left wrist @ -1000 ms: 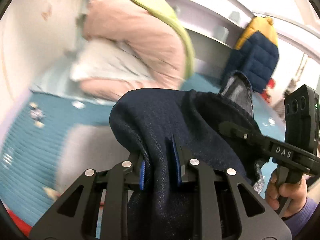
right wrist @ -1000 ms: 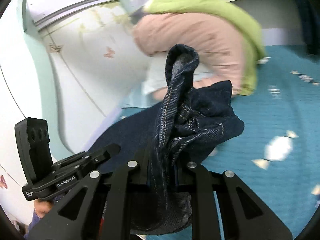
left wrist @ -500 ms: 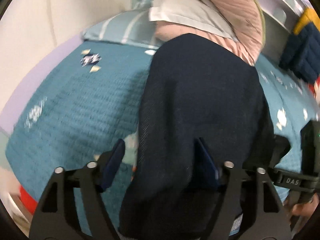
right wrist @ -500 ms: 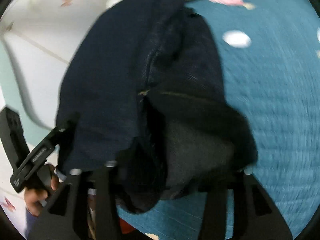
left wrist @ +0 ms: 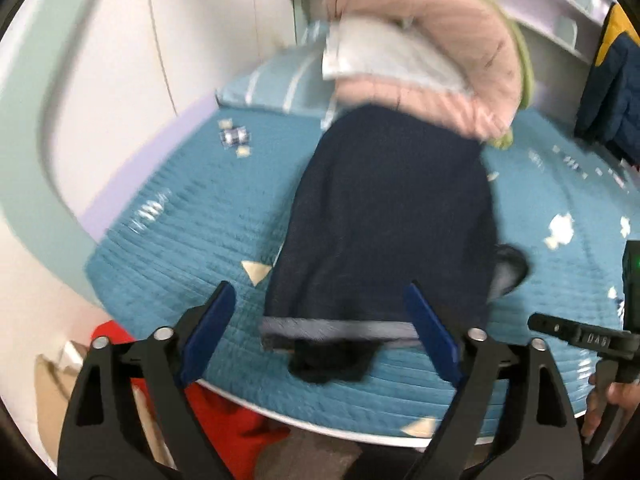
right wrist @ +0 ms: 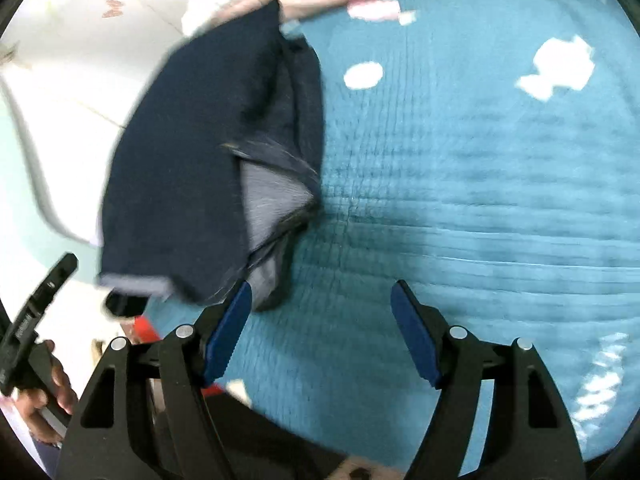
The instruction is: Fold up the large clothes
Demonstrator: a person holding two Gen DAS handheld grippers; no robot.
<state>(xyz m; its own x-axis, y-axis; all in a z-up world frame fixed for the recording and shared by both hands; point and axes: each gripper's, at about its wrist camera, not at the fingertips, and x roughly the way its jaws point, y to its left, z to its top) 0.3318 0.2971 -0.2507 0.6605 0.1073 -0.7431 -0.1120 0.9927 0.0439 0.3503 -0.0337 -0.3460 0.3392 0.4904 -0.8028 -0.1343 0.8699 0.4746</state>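
Dark blue jeans [left wrist: 384,220] lie stretched out on the teal bedspread [left wrist: 192,208], their hem near the bed's front edge. My left gripper [left wrist: 320,324] is open and empty, just in front of that hem. In the right wrist view the jeans [right wrist: 200,168] lie at the left, with a paler inner fold showing. My right gripper [right wrist: 320,320] is open and empty over the bedspread [right wrist: 460,160], to the right of the jeans; its left pad is near the cloth's edge.
A pile of pink, white and green bedding [left wrist: 420,40] lies at the head of the bed, touching the jeans' far end. A navy and yellow jacket [left wrist: 612,76] hangs at the right. Something red [left wrist: 224,412] lies below the bed's front edge. A white wall [left wrist: 120,60] runs along the left.
Both grippers held the bunched jeans a second ago. They have laid the jeans flat on the bed, opened, and pulled back toward the front edge.
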